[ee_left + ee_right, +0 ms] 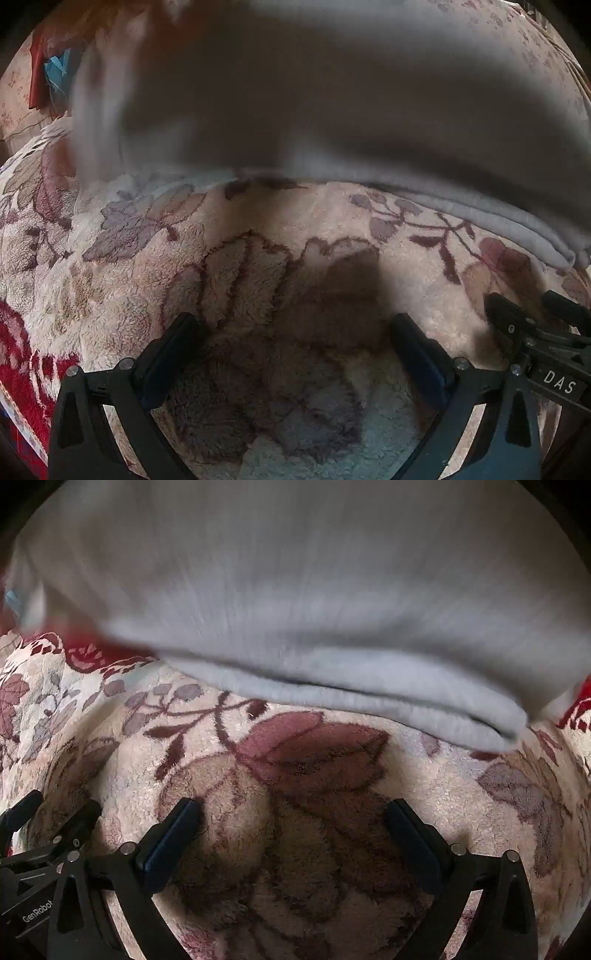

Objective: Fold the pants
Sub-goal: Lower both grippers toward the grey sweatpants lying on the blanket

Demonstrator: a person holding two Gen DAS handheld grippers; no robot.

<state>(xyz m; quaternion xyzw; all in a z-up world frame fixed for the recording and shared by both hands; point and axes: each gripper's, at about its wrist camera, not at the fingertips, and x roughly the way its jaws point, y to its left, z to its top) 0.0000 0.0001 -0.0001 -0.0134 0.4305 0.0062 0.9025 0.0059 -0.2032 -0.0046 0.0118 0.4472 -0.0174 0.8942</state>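
Left wrist view: we hold our left claw (291, 339) released, its dark blue padded fingers (173, 347) spread wide over the fluffy cream blanket with mauve leaf and flower print (147, 258), gripping nothing. The grey knitted fabric pants (314, 110), motion-blurred, lie on that blanket beyond the fingertips, apart from them, a layered folded edge facing us. Near the pants' far left end sits a rust-red cloth (40, 70). Our right claw (293, 823) is likewise released and empty above the blanket, just beside the left claw, the pants' stacked edge ahead of it.
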